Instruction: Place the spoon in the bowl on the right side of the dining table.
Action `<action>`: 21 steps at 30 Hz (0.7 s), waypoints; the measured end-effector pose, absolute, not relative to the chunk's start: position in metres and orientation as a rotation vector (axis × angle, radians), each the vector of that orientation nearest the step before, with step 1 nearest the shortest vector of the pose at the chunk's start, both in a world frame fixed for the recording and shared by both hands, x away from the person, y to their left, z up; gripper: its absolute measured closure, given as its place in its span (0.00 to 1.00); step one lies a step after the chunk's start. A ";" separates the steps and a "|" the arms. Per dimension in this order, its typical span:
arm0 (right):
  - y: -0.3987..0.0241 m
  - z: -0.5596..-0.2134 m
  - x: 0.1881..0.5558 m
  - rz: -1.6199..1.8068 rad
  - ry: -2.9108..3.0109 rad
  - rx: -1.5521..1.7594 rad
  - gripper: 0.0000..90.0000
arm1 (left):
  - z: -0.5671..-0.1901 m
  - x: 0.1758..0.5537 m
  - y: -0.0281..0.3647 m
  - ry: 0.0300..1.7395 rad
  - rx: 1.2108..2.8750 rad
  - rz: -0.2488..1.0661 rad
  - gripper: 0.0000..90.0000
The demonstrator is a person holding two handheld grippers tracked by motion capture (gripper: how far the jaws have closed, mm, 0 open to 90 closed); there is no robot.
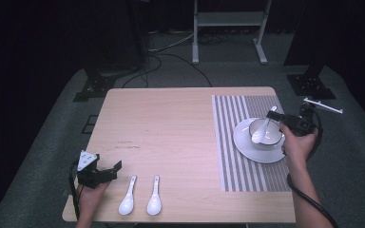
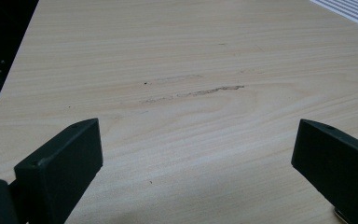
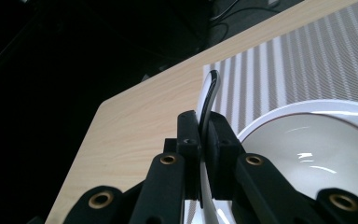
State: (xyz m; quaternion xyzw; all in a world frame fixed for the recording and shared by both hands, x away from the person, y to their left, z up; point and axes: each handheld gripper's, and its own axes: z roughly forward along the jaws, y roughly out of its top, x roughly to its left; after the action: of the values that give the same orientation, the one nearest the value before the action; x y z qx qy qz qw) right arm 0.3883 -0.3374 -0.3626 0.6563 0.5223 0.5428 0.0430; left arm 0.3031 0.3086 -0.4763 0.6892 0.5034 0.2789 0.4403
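Note:
A white bowl (image 1: 271, 137) stands on a white plate (image 1: 247, 145) on the striped placemat (image 1: 233, 156) at the table's right. My right gripper (image 1: 279, 118) is shut on the handle of a white spoon (image 1: 261, 132), whose scoop rests inside the bowl. In the right gripper view the black jaws pinch the spoon handle (image 3: 209, 93) beside the bowl rim (image 3: 279, 122). Two more white spoons (image 1: 128, 199) (image 1: 155, 198) lie side by side near the front edge. My left gripper (image 1: 109, 172) stands open just left of them, with bare wood between its jaws in the left gripper view (image 2: 196, 158).
The wooden table (image 1: 171, 128) has bare room across its middle and left. Beyond its far edge are a white stand's legs (image 1: 228, 33), cables and dark equipment bases on a grey floor. A white plate on the right gripper (image 1: 323, 105) juts past the table's right edge.

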 end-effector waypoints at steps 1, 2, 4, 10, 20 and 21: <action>-0.341 -0.364 0.389 1.667 1.575 2.017 0.94 | -0.476 0.303 0.309 1.250 1.711 0.692 0.01; -0.343 -0.366 0.390 1.671 1.557 2.036 0.94 | -0.476 0.303 0.309 1.249 1.712 0.690 0.01; -0.345 -0.367 0.390 1.671 1.541 2.046 0.94 | -0.476 0.303 0.309 1.248 1.712 0.690 0.01; -0.360 -0.375 0.394 1.671 1.419 2.111 0.94 | -0.476 0.302 0.309 1.249 1.709 0.693 0.01; -0.371 -0.387 0.397 1.622 1.305 2.160 0.94 | -0.476 0.302 0.309 1.250 1.709 0.695 0.01; -0.371 -0.388 0.397 1.619 1.301 2.161 0.94 | -0.476 0.302 0.309 1.250 1.709 0.695 0.01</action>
State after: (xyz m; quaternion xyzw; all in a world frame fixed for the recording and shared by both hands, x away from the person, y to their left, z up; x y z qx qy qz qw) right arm 0.3967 -0.3714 -0.3880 0.7191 0.4330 0.5387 0.0720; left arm 0.3024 0.3088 -0.4763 0.6884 0.5034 0.2799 0.4408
